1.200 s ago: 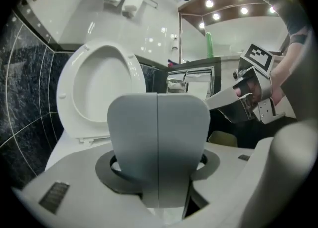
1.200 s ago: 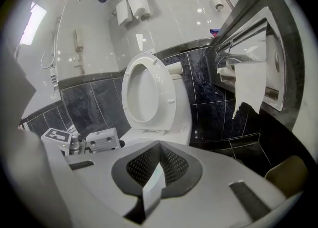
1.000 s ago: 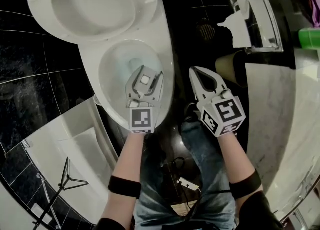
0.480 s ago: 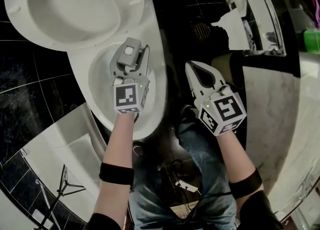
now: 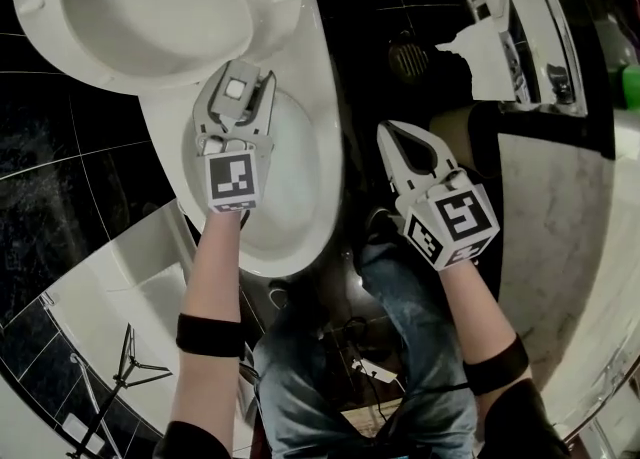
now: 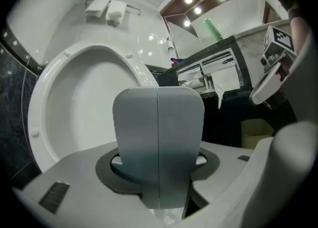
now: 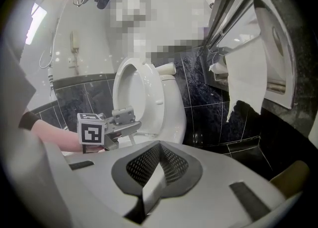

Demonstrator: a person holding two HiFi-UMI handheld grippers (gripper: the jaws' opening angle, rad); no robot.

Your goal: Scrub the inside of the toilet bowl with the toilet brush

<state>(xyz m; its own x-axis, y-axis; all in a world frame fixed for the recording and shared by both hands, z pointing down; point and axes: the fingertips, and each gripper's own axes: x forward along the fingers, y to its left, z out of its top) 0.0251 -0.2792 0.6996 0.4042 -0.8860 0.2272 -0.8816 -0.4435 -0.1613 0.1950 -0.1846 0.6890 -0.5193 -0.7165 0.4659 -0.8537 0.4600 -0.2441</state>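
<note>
The white toilet bowl (image 5: 295,182) lies open at the picture's upper left, with its seat and lid (image 5: 150,7) raised. My left gripper (image 5: 236,87) hovers over the back of the bowl near the hinge. Its two grey fingers (image 6: 136,122) meet along a seam, shut, with nothing between them, and the raised seat (image 6: 74,103) fills the view behind them. My right gripper (image 5: 403,150) hangs right of the toilet over the dark floor. Its white jaws are shut and empty, as the right gripper view (image 7: 158,145) also shows. That view shows the left gripper (image 7: 124,115) in front of the toilet (image 7: 171,117). No toilet brush is in view.
A wall paper dispenser with torn paper (image 5: 485,52) hangs at the upper right. A beige bin (image 5: 455,129) and a floor drain (image 5: 408,59) lie right of the toilet. A green bottle (image 5: 630,82) stands on the counter. The person's legs (image 5: 400,292) are below, and a white tub ledge (image 5: 110,297) is at lower left.
My left gripper has travelled from the front of the bowl up to its back by the hinge, rolling a little. The right gripper has barely shifted.
</note>
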